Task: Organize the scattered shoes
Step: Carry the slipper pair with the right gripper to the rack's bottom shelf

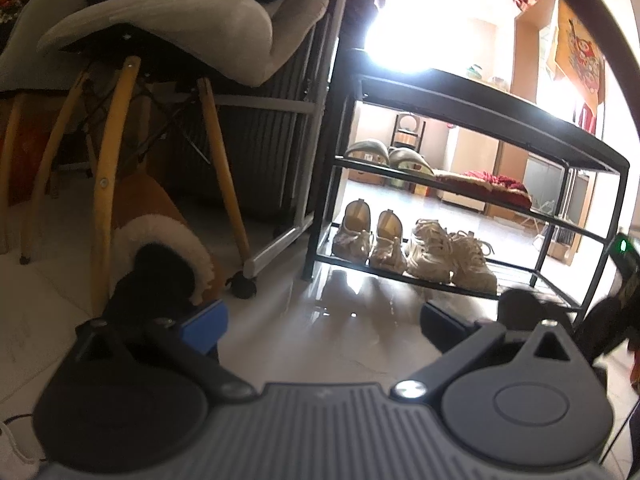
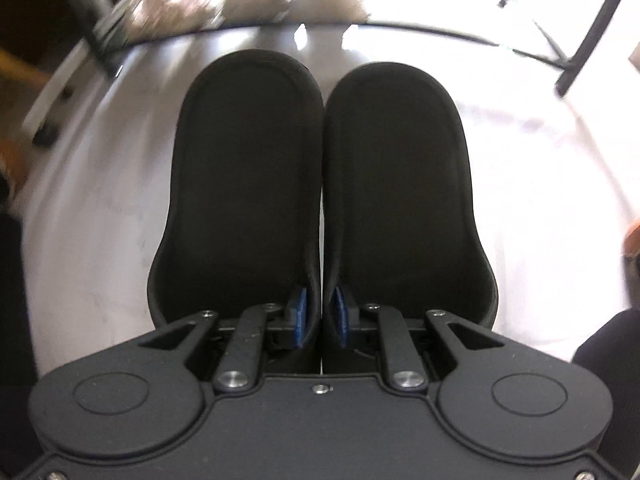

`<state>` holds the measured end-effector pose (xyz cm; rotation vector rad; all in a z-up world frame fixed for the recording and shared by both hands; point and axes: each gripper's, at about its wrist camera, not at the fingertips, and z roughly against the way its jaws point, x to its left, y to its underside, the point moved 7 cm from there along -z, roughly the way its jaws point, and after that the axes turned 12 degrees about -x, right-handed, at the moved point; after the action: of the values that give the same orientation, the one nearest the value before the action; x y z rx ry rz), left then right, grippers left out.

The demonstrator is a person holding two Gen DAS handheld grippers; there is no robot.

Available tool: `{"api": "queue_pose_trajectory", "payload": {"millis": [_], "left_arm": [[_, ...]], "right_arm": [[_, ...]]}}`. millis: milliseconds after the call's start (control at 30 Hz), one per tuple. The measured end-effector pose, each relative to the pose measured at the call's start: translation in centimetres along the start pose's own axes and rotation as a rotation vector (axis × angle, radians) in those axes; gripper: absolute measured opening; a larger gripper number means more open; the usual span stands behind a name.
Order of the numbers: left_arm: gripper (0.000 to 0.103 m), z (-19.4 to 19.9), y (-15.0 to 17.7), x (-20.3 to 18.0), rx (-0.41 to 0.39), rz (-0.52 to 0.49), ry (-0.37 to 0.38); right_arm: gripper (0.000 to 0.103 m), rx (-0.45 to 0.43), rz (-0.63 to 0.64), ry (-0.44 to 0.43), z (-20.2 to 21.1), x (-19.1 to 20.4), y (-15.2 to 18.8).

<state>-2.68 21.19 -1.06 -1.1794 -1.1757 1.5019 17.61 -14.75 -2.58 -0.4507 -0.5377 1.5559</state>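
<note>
My right gripper (image 2: 321, 312) is shut on a pair of black slip-on shoes (image 2: 248, 168), pinching their two touching inner walls between its blue pads (image 2: 301, 316). The pair hangs above the pale floor, toes pointing away. My left gripper (image 1: 320, 328) is open wide and holds nothing, low over the floor in front of the black shoe rack (image 1: 472, 112). A brown fur-trimmed shoe (image 1: 160, 240) lies just outside its left finger. Two beige sneaker pairs (image 1: 412, 252) sit on the rack's bottom shelf. Green slippers (image 1: 388, 156) and a red one (image 1: 492, 186) are on the middle shelf.
A grey chair with wooden legs (image 1: 108, 184) stands at the left, beside a white wheeled frame (image 1: 280, 240). The right-hand tool with a green light (image 1: 622, 256) shows at the right edge. The rack's bottom rail (image 2: 440, 28) runs blurred beyond the black shoes.
</note>
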Motion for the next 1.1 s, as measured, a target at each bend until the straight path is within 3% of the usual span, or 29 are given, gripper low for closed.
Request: {"api": "queue_pose_trajectory", "payload": {"millis": [200,367,633,667,700,867,1000,1067,1100], "left_arm": [[0.103,-1.9,0.4,-2.5,0.029,-0.029,0.053],[0.103,-4.1,0.8,-5.5,0.034,-0.034,0.109],[0.103,-7.3,1.5,-8.5,0.019,-0.024,0.136],[0.103,-7.6,1.7,-8.5,0.025,-0.022,0.133],[0.103,-7.9,2.0,-8.5,0.032,-0.02,0.131],[0.103,-9.3,3.4,-8.6,0.063,-0.012,0.118],[0.103,-10.2,4.2,-8.6,0.082,-0.007,0.109],[0.103,-10.2,4.3,-8.3,0.074,-0.007,0.107],[0.103,-10.1,4.3,-8.2,0.074,-0.004,0.107]], "right_arm": [[0.016,-0.08,-0.102,0.064,-1.5,-5.4,-4.8],[0.016,-0.119,-0.086,0.121,-3.5,-9.0,-9.0],[0.015,-0.166,-0.02,0.196,-11.0,-11.1,-15.1],[0.014,-0.175,0.001,0.208,-11.8,-11.1,-15.8],[0.004,-0.205,0.032,0.226,-12.9,-11.2,-17.2],[0.003,-0.234,0.07,0.232,-15.8,-11.6,-19.9],[0.011,-0.375,0.009,0.132,-14.5,-11.0,-18.4],[0.036,-0.452,-0.02,0.081,-13.2,-10.9,-17.1],[0.074,-0.52,-0.028,0.07,-12.2,-10.7,-15.5]]}}
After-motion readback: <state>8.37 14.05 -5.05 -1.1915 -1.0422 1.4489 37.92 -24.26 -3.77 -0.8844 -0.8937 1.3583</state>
